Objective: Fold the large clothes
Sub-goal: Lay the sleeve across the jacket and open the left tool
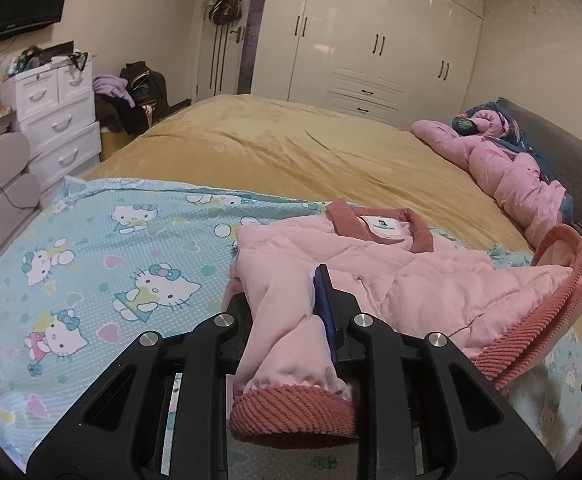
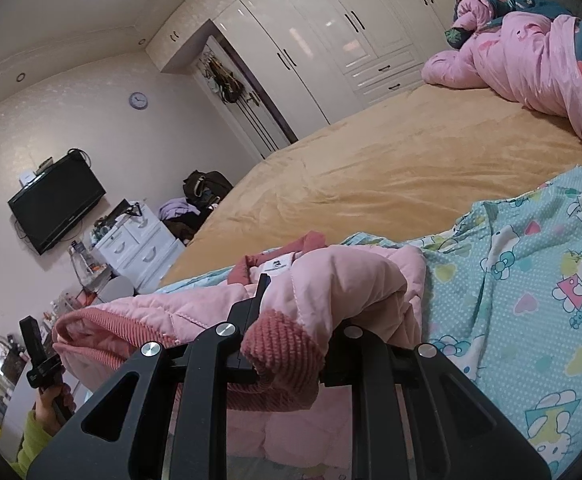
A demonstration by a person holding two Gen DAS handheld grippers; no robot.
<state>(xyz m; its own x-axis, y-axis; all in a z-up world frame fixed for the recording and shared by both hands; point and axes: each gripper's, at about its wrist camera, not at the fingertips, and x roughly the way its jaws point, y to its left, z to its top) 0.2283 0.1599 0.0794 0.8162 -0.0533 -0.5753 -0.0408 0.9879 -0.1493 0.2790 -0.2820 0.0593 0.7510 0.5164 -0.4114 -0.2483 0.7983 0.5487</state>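
A pink padded jacket (image 1: 411, 280) with a dark-pink ribbed collar (image 1: 383, 236) lies on a Hello Kitty blanket (image 1: 111, 264) on the bed. My left gripper (image 1: 283, 284) is shut on one sleeve (image 1: 283, 344), whose ribbed cuff (image 1: 291, 412) hangs toward the camera. In the right wrist view my right gripper (image 2: 307, 300) is shut on the other sleeve (image 2: 343, 280), with its cuff (image 2: 283, 348) drooping between the fingers. The jacket's body (image 2: 151, 312) stretches away to the left there. One finger of each gripper is hidden by fabric.
The yellow bedspread (image 1: 291, 148) lies beyond the blanket. A crumpled pink quilt (image 1: 511, 172) sits by the headboard. White drawers (image 1: 55, 120) and a wardrobe (image 1: 371, 40) stand past the bed. A hand in a green sleeve (image 2: 47, 404) shows at the lower left.
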